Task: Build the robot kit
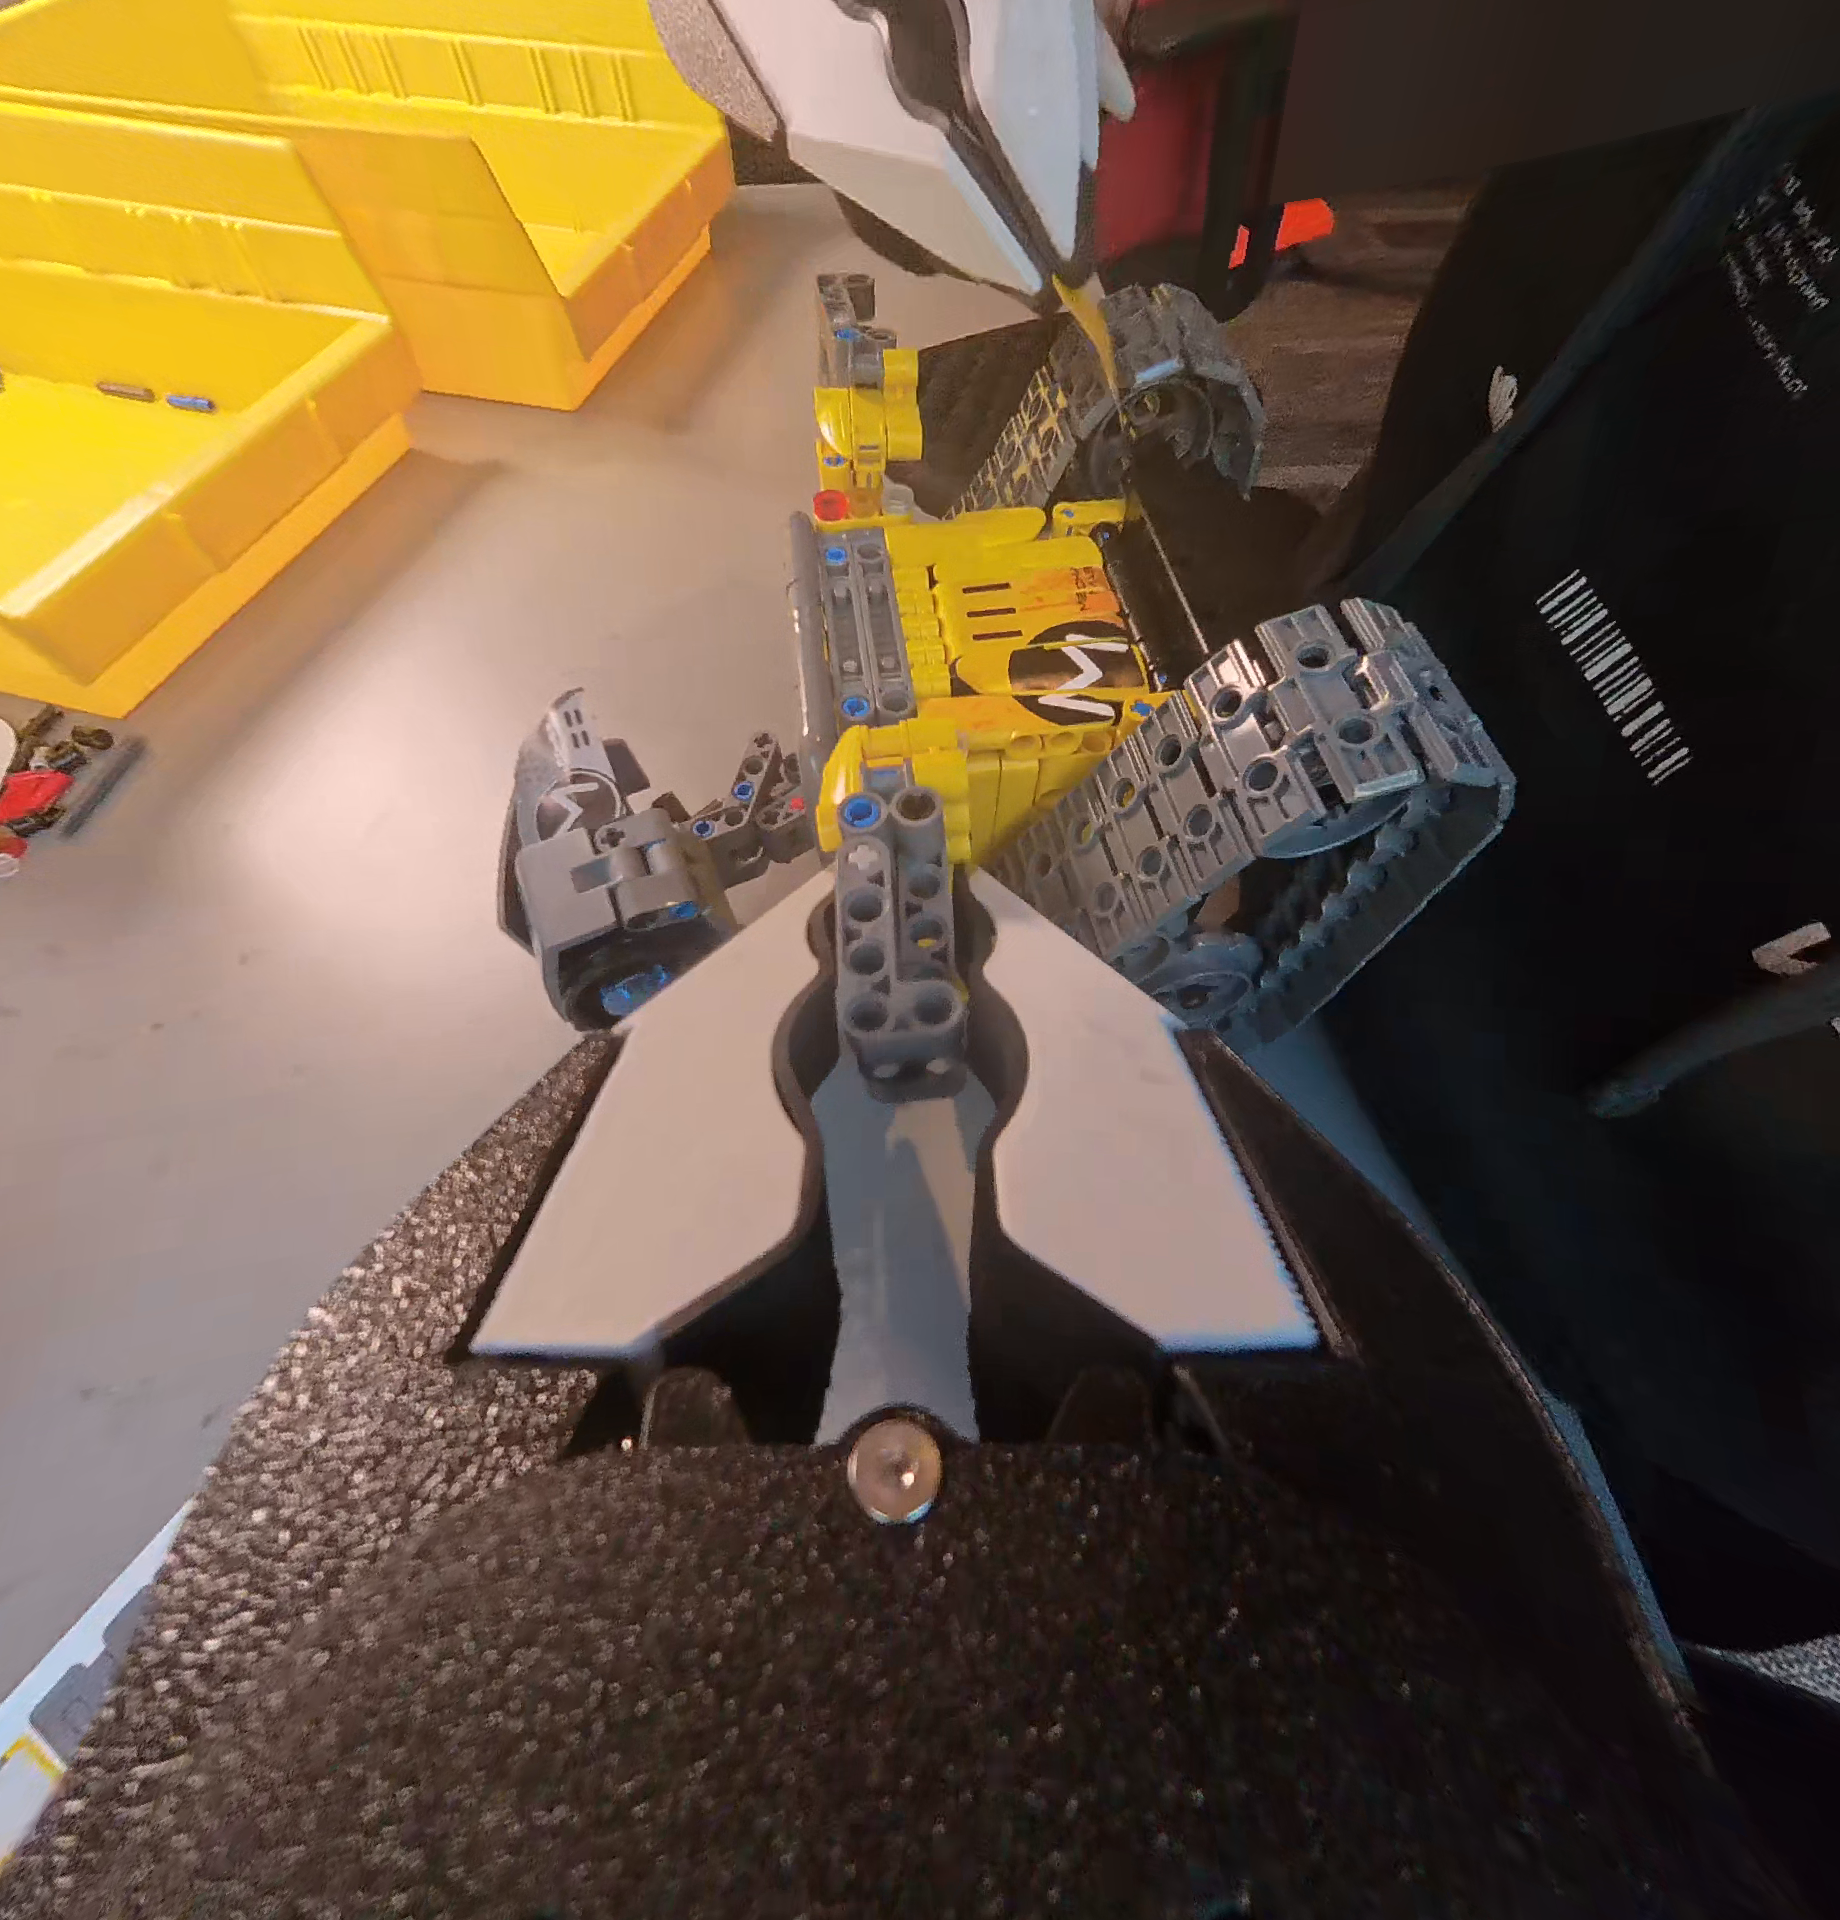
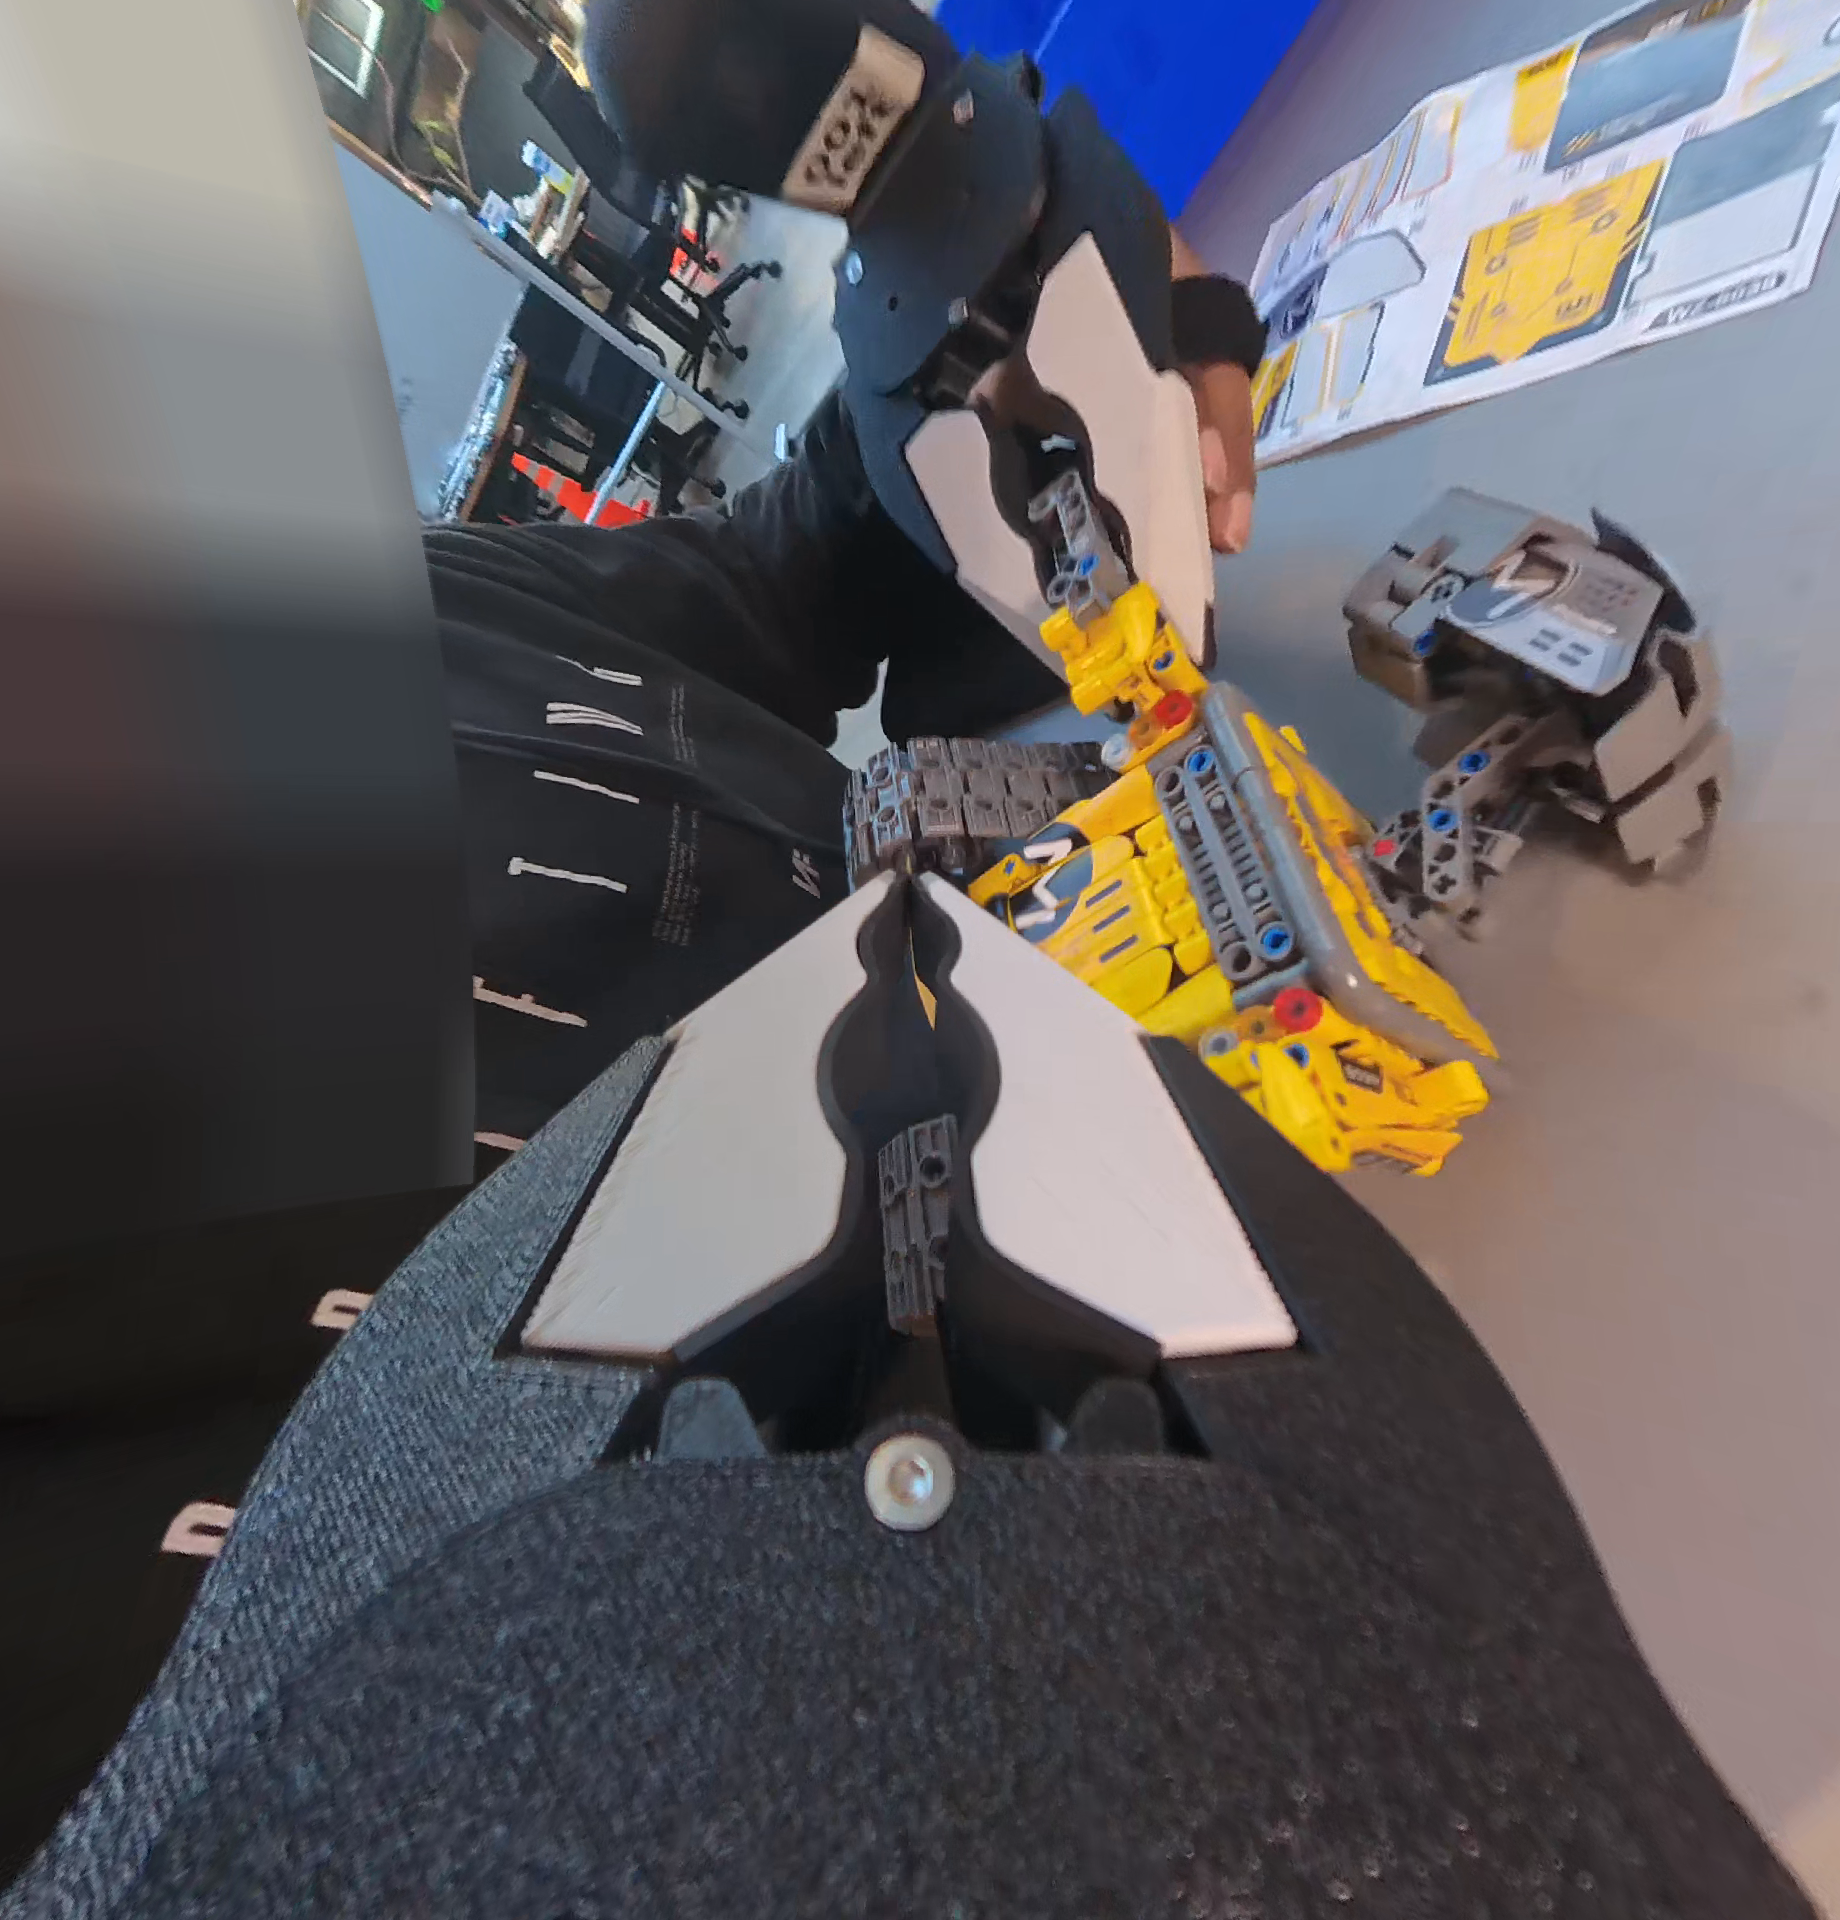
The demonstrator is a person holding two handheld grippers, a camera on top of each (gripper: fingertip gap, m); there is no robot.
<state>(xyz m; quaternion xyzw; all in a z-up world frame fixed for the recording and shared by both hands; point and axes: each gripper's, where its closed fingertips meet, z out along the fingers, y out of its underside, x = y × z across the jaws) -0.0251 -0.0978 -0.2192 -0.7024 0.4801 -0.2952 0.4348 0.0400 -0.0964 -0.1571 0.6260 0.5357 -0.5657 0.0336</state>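
Note:
A yellow brick-built tracked vehicle (image 1: 999, 644) lies tilted on the grey table, also in the right wrist view (image 2: 1196, 914). My left gripper (image 1: 895, 883) is shut on a grey holed beam (image 1: 900, 956) that sticks out of the model's near end. From the right wrist view, the left gripper (image 2: 1113, 613) shows holding that beam (image 2: 1067, 530). My right gripper (image 2: 908, 883) is shut on the model's far grey track; a track piece (image 2: 916, 1216) sits between its fingers. In the left wrist view the right gripper (image 1: 1077, 296) pinches that track (image 1: 1186, 384). The near track (image 1: 1311, 748) hangs free.
A grey brick-built cab piece (image 1: 604, 862) lies beside the model, also in the right wrist view (image 2: 1539, 665). Yellow bins (image 1: 272, 312) stand at the far left, with loose small parts (image 1: 33, 779) by them. A sticker sheet (image 2: 1550, 208) lies on the table. A person's black clothing (image 1: 1622, 623) is close by. My right fingertips sit around 10 cm from my left ones.

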